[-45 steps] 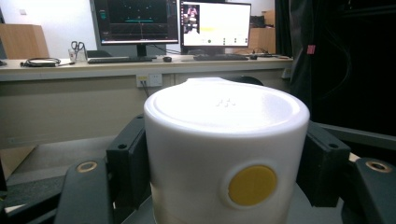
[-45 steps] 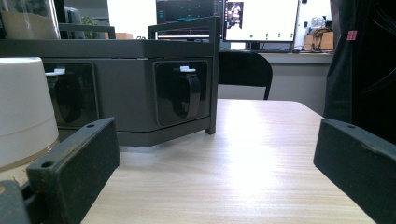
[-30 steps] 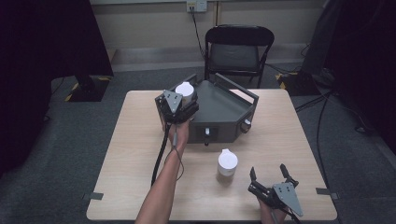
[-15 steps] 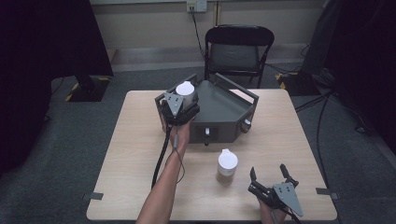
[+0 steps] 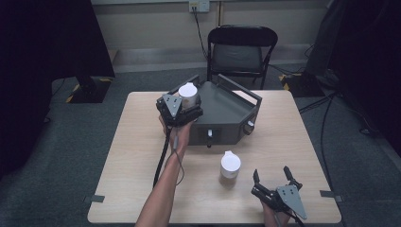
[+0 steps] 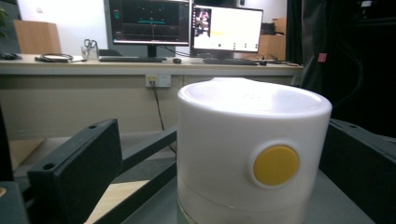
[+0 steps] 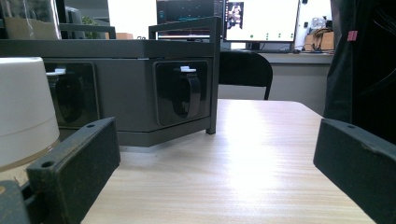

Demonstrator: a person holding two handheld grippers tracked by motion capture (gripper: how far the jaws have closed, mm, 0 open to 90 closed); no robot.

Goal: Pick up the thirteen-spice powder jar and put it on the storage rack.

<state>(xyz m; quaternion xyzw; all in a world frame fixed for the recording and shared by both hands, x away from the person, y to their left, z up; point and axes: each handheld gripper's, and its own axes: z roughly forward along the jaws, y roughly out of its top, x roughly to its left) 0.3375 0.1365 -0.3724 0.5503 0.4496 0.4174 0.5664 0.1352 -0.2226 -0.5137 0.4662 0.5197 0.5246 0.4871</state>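
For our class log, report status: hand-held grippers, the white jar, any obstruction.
Left hand-held gripper at white jar over grey box, grip unclear. Right hand-held gripper open, empty, on table. Second white jar beside it. Nothing obstructing.

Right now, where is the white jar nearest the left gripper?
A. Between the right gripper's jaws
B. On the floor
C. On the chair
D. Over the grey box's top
D: the high view shows the jar at the left gripper, above the grey box.

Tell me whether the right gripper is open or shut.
Open. The right gripper rests on the table, its jaws spread wide with nothing between them.
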